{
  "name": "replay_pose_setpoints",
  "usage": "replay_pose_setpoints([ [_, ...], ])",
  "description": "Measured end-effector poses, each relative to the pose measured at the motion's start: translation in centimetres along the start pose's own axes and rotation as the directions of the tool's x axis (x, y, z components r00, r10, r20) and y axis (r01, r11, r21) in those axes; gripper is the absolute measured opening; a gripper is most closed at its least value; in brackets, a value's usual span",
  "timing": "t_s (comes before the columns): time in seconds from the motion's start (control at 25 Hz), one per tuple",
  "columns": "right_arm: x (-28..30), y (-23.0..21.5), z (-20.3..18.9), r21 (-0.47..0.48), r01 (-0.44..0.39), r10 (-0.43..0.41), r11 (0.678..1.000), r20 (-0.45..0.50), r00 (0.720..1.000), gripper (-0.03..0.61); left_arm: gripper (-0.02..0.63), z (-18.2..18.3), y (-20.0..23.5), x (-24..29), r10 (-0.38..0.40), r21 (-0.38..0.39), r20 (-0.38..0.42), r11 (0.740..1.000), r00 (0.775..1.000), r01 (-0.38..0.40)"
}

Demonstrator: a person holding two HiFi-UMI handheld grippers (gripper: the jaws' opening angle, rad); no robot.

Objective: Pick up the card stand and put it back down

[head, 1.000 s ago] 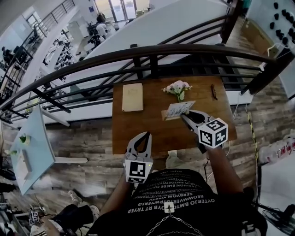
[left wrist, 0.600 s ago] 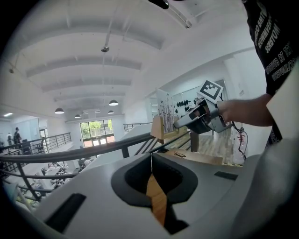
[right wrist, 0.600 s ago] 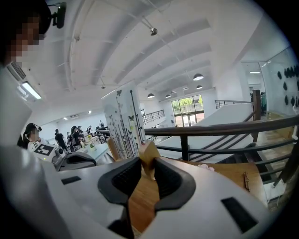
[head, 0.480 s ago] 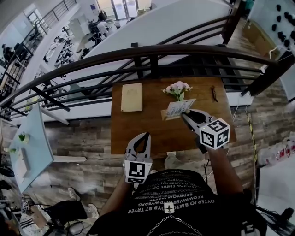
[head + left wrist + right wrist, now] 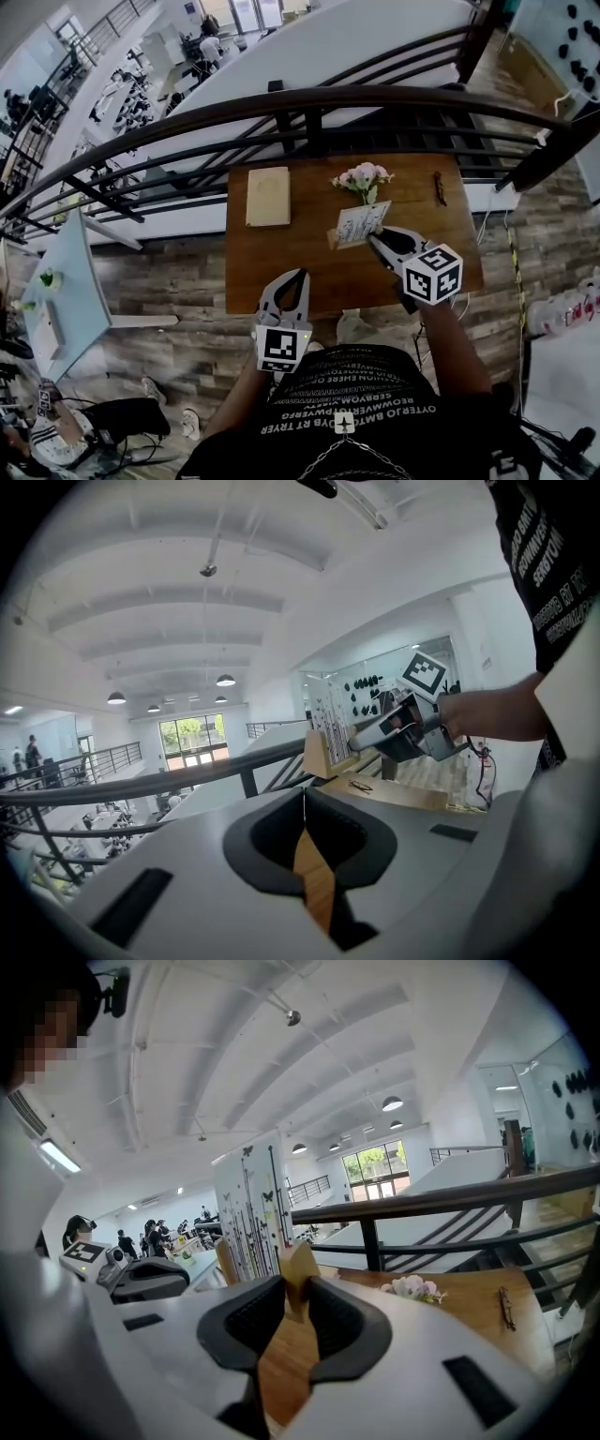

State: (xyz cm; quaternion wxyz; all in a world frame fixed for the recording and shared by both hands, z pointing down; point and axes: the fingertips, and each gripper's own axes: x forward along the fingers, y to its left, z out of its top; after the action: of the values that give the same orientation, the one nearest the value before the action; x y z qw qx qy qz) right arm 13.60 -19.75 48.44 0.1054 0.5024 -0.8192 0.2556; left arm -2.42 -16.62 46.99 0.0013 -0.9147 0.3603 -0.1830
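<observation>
Wooden desk [image 5: 281, 267], centre frame. Card stand [image 5: 357, 225]: wood base with an upright printed card, right of centre, just below the flowers [image 5: 364, 177]. The right tool [image 5: 375, 236] is clamped on its base. The left tool [image 5: 292, 277] has its jaws pressed together, empty, at the desk's lower edge. Tan book [image 5: 269, 197], upper left of the desk.

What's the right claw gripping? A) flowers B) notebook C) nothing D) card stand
D: in the right gripper view the right claw has the wooden end of the card stand pinched between its pads, and its jaws have just closed a little further on it.
</observation>
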Motion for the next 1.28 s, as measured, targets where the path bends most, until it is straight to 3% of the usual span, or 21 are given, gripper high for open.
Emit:
replay_pose_setpoints([
  [0.2, 1.2, -1.2, -1.8, 0.012, 0.004, -0.003, 1.000, -0.022, 1.000, 0.067, 0.028, -0.6, 0.1, 0.5, 0.001, -0.004, -0.016, 1.000, 1.000, -0.001],
  [0.52, 5.6, -4.9, -9.7, 0.116, 0.008, -0.003, 0.993, -0.048, 0.999, 0.060, 0.028, -2.7, 1.6, 1.7, 0.024, -0.025, -0.070, 0.999, 0.997, -0.026],
  [1.28, 12.2, -11.1, -14.4, 0.104, 0.040, -0.033, 0.994, -0.068, 0.997, 0.061, 0.028, -4.7, 4.5, 3.4, 0.102, -0.030, -0.178, 0.994, 0.979, -0.109],
])
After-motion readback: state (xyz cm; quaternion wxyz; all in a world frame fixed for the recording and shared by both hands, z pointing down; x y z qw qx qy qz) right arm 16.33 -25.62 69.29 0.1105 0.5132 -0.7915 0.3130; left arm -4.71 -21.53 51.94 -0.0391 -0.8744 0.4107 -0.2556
